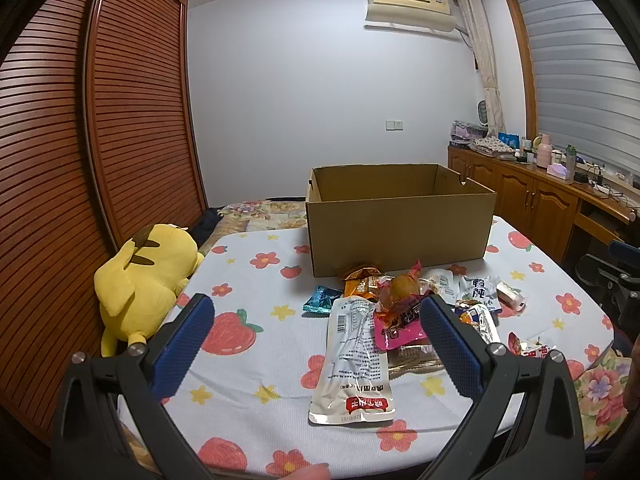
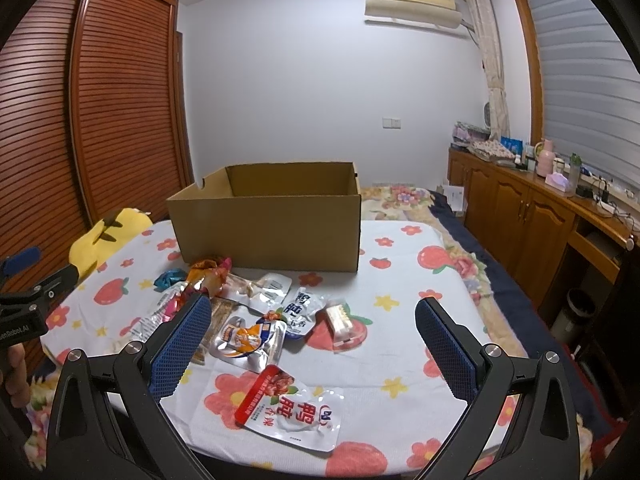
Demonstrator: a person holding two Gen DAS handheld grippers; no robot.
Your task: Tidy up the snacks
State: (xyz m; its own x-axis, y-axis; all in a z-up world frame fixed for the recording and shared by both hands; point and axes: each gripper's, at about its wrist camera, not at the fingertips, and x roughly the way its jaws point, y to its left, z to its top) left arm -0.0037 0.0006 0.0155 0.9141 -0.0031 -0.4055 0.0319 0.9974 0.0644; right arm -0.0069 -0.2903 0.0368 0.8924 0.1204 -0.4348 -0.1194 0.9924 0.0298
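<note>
An open cardboard box [image 1: 400,220] stands at the far side of the flower-print table [image 1: 248,364]; it also shows in the right wrist view [image 2: 268,228]. Several snack packets lie in a pile in front of it. A long white pouch [image 1: 352,360] lies between the blue pads of my left gripper [image 1: 316,320], which is open and empty above the table. My right gripper [image 2: 314,320] is open and empty; a red-and-white pouch [image 2: 288,412] lies just below it, an orange-and-silver pouch [image 2: 248,340] and a small clear-wrapped cake [image 2: 340,320] farther ahead.
A yellow plush toy [image 1: 140,280] lies at the table's left edge beside a slatted wooden wardrobe [image 1: 100,120]. A wooden sideboard [image 1: 540,196] with bottles and clutter runs along the right wall. The left gripper's body [image 2: 24,300] shows at the left of the right wrist view.
</note>
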